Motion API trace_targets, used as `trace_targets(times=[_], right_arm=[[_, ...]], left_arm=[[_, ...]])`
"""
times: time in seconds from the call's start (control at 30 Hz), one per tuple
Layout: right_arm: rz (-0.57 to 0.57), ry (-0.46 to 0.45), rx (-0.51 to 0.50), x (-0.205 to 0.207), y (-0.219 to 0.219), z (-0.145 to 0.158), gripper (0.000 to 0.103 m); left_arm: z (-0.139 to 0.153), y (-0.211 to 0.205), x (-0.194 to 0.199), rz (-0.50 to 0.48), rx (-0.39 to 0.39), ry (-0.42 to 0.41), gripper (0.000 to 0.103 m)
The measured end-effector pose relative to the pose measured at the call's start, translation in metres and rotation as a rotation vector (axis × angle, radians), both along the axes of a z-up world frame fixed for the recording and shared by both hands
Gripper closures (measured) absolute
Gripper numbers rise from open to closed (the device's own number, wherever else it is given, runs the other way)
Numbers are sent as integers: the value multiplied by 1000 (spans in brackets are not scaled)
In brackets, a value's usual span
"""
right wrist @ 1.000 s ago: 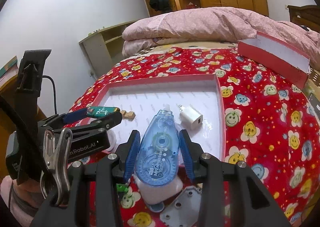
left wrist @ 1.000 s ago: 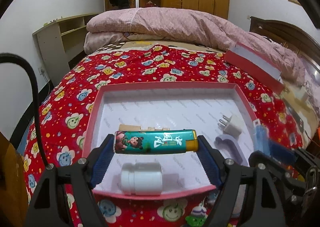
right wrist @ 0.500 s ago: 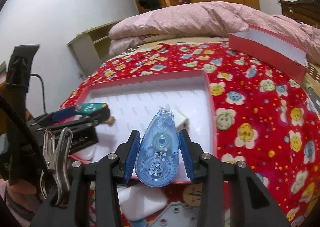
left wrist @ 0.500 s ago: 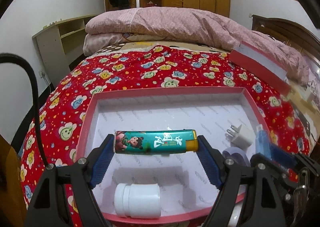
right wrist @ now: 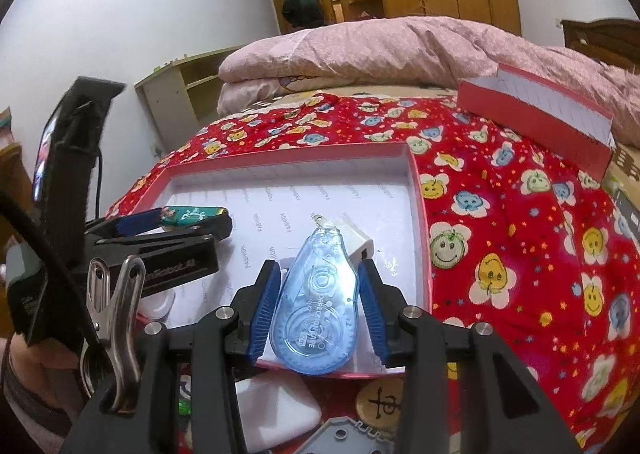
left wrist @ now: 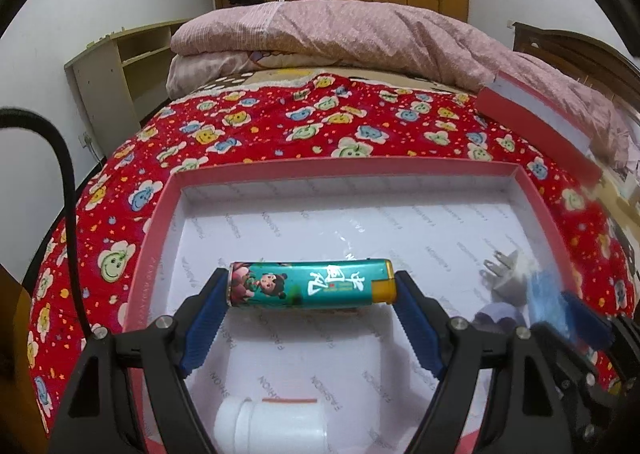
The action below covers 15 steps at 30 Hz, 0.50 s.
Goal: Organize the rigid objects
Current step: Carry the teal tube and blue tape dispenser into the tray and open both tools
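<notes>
The lighter (left wrist: 310,284) sits at centre frame in the left wrist view, clamped end to end in your left gripper (left wrist: 312,294) above the white floor of the tray (left wrist: 152,222). The tape roller (right wrist: 316,310) sits at lower centre of the right wrist view, grasped by its sides in your right gripper (right wrist: 316,312) over the tray's near rim. Lower each item until it rests on the tray floor before releasing. Set the lighter on the bare area at centre, clear of the bottle (left wrist: 276,428) at the bottom edge. Set the roller short of the plug (right wrist: 356,240) just beyond it. The lid (right wrist: 536,110) lies on the bed (right wrist: 520,214) at upper right, well apart.
</notes>
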State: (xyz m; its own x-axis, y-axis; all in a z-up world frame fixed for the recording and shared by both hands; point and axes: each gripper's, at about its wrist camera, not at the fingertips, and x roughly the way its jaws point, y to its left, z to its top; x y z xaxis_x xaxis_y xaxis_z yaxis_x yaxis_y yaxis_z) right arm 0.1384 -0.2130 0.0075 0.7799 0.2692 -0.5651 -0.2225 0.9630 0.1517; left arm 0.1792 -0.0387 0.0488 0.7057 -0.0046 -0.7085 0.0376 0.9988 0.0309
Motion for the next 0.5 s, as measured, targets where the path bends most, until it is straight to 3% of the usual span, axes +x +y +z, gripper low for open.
trace_targets(times=[0.5], right_arm=[[21,45,13,9,1,-14,62]], left_arm=[[-5,-8,1,-4,84,-44,19]])
